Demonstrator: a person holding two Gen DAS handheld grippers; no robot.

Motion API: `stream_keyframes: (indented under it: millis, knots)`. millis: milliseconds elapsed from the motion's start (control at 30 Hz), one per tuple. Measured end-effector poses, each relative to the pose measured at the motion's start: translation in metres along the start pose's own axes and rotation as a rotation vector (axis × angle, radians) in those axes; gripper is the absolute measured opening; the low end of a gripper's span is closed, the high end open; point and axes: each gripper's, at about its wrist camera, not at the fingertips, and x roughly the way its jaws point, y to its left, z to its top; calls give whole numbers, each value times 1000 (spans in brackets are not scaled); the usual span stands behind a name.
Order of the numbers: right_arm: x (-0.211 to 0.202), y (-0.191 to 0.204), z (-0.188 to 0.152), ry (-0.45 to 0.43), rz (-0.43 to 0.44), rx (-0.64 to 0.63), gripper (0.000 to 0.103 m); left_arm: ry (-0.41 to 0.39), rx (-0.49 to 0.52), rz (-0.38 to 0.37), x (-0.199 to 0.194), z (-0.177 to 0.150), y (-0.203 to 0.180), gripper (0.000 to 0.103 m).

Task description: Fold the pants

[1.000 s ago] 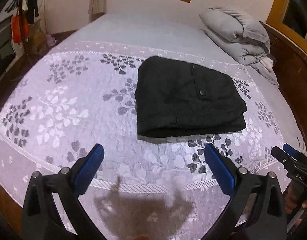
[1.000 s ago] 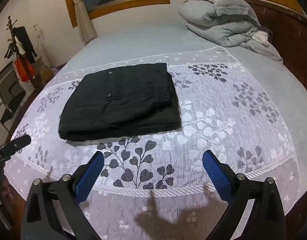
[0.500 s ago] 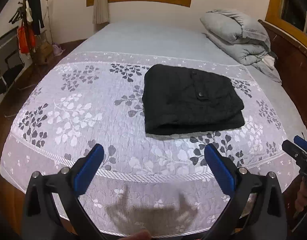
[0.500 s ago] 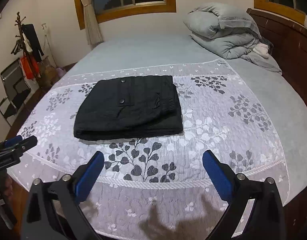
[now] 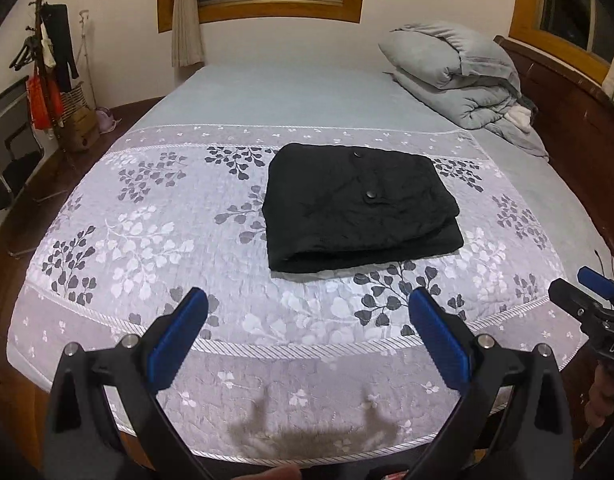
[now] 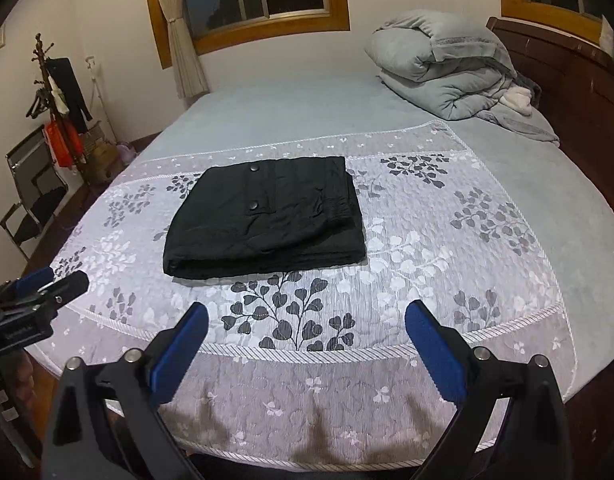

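Note:
The black pants (image 5: 359, 206) lie folded into a compact rectangle on the floral bedspread (image 5: 155, 240), two buttons showing on top; they also show in the right wrist view (image 6: 267, 216). My left gripper (image 5: 307, 308) is open and empty, hovering near the bed's front edge, well short of the pants. My right gripper (image 6: 307, 320) is open and empty, also back from the pants. Each gripper shows at the edge of the other's view: the right one (image 5: 587, 300) and the left one (image 6: 39, 292).
A folded grey duvet (image 5: 459, 76) lies at the back right by the wooden headboard (image 5: 567, 120). A coat stand (image 5: 47, 72) and a chair (image 5: 11, 152) stand on the floor at the left. Windows line the far wall.
Both grippers have drawn back and up from the pants, which now look smaller and farther away. The pants stay folded and still. Both grippers remain open.

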Motion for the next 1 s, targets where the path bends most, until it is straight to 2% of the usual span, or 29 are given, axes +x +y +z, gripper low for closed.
stream_keyframes:
  millis: [1000]
  knots:
    - [-7, 5, 1, 5, -3, 15, 99, -17, 22, 28, -10, 4, -3, 100]
